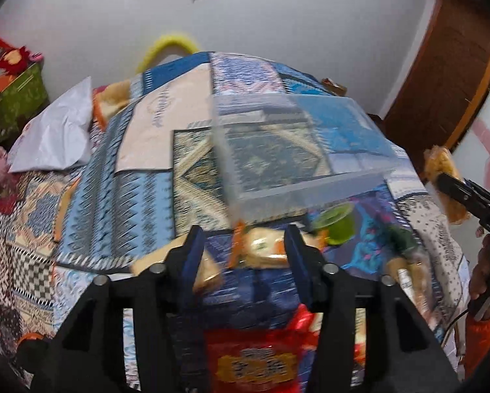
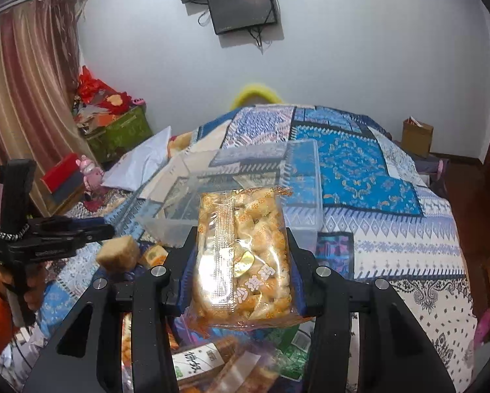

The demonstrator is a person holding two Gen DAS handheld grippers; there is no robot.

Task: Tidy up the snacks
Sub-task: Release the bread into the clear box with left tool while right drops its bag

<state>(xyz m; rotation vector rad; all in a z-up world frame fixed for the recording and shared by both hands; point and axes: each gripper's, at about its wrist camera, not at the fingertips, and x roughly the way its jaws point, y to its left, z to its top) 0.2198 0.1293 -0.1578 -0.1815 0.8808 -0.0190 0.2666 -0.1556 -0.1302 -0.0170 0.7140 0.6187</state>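
The right gripper (image 2: 243,262) has its jaws clamped on a clear-wrapped packet of golden puffed-rice cake (image 2: 241,255), held up in the air just short of the clear rectangular plastic storage box (image 2: 305,177) that sits on the patchwork-quilted bed (image 2: 392,229). The step in hand looks like dropping this packet into the box. Carry it forward past the near rim, lower it flat, and only then let go (the crinkly wrapper may slide). The left gripper (image 1: 245,249) hovers with its jaws apart over a small wrapped orange-edged snack (image 1: 264,249) beside a green jelly cup (image 1: 338,226); keep it clear of the box mouth.
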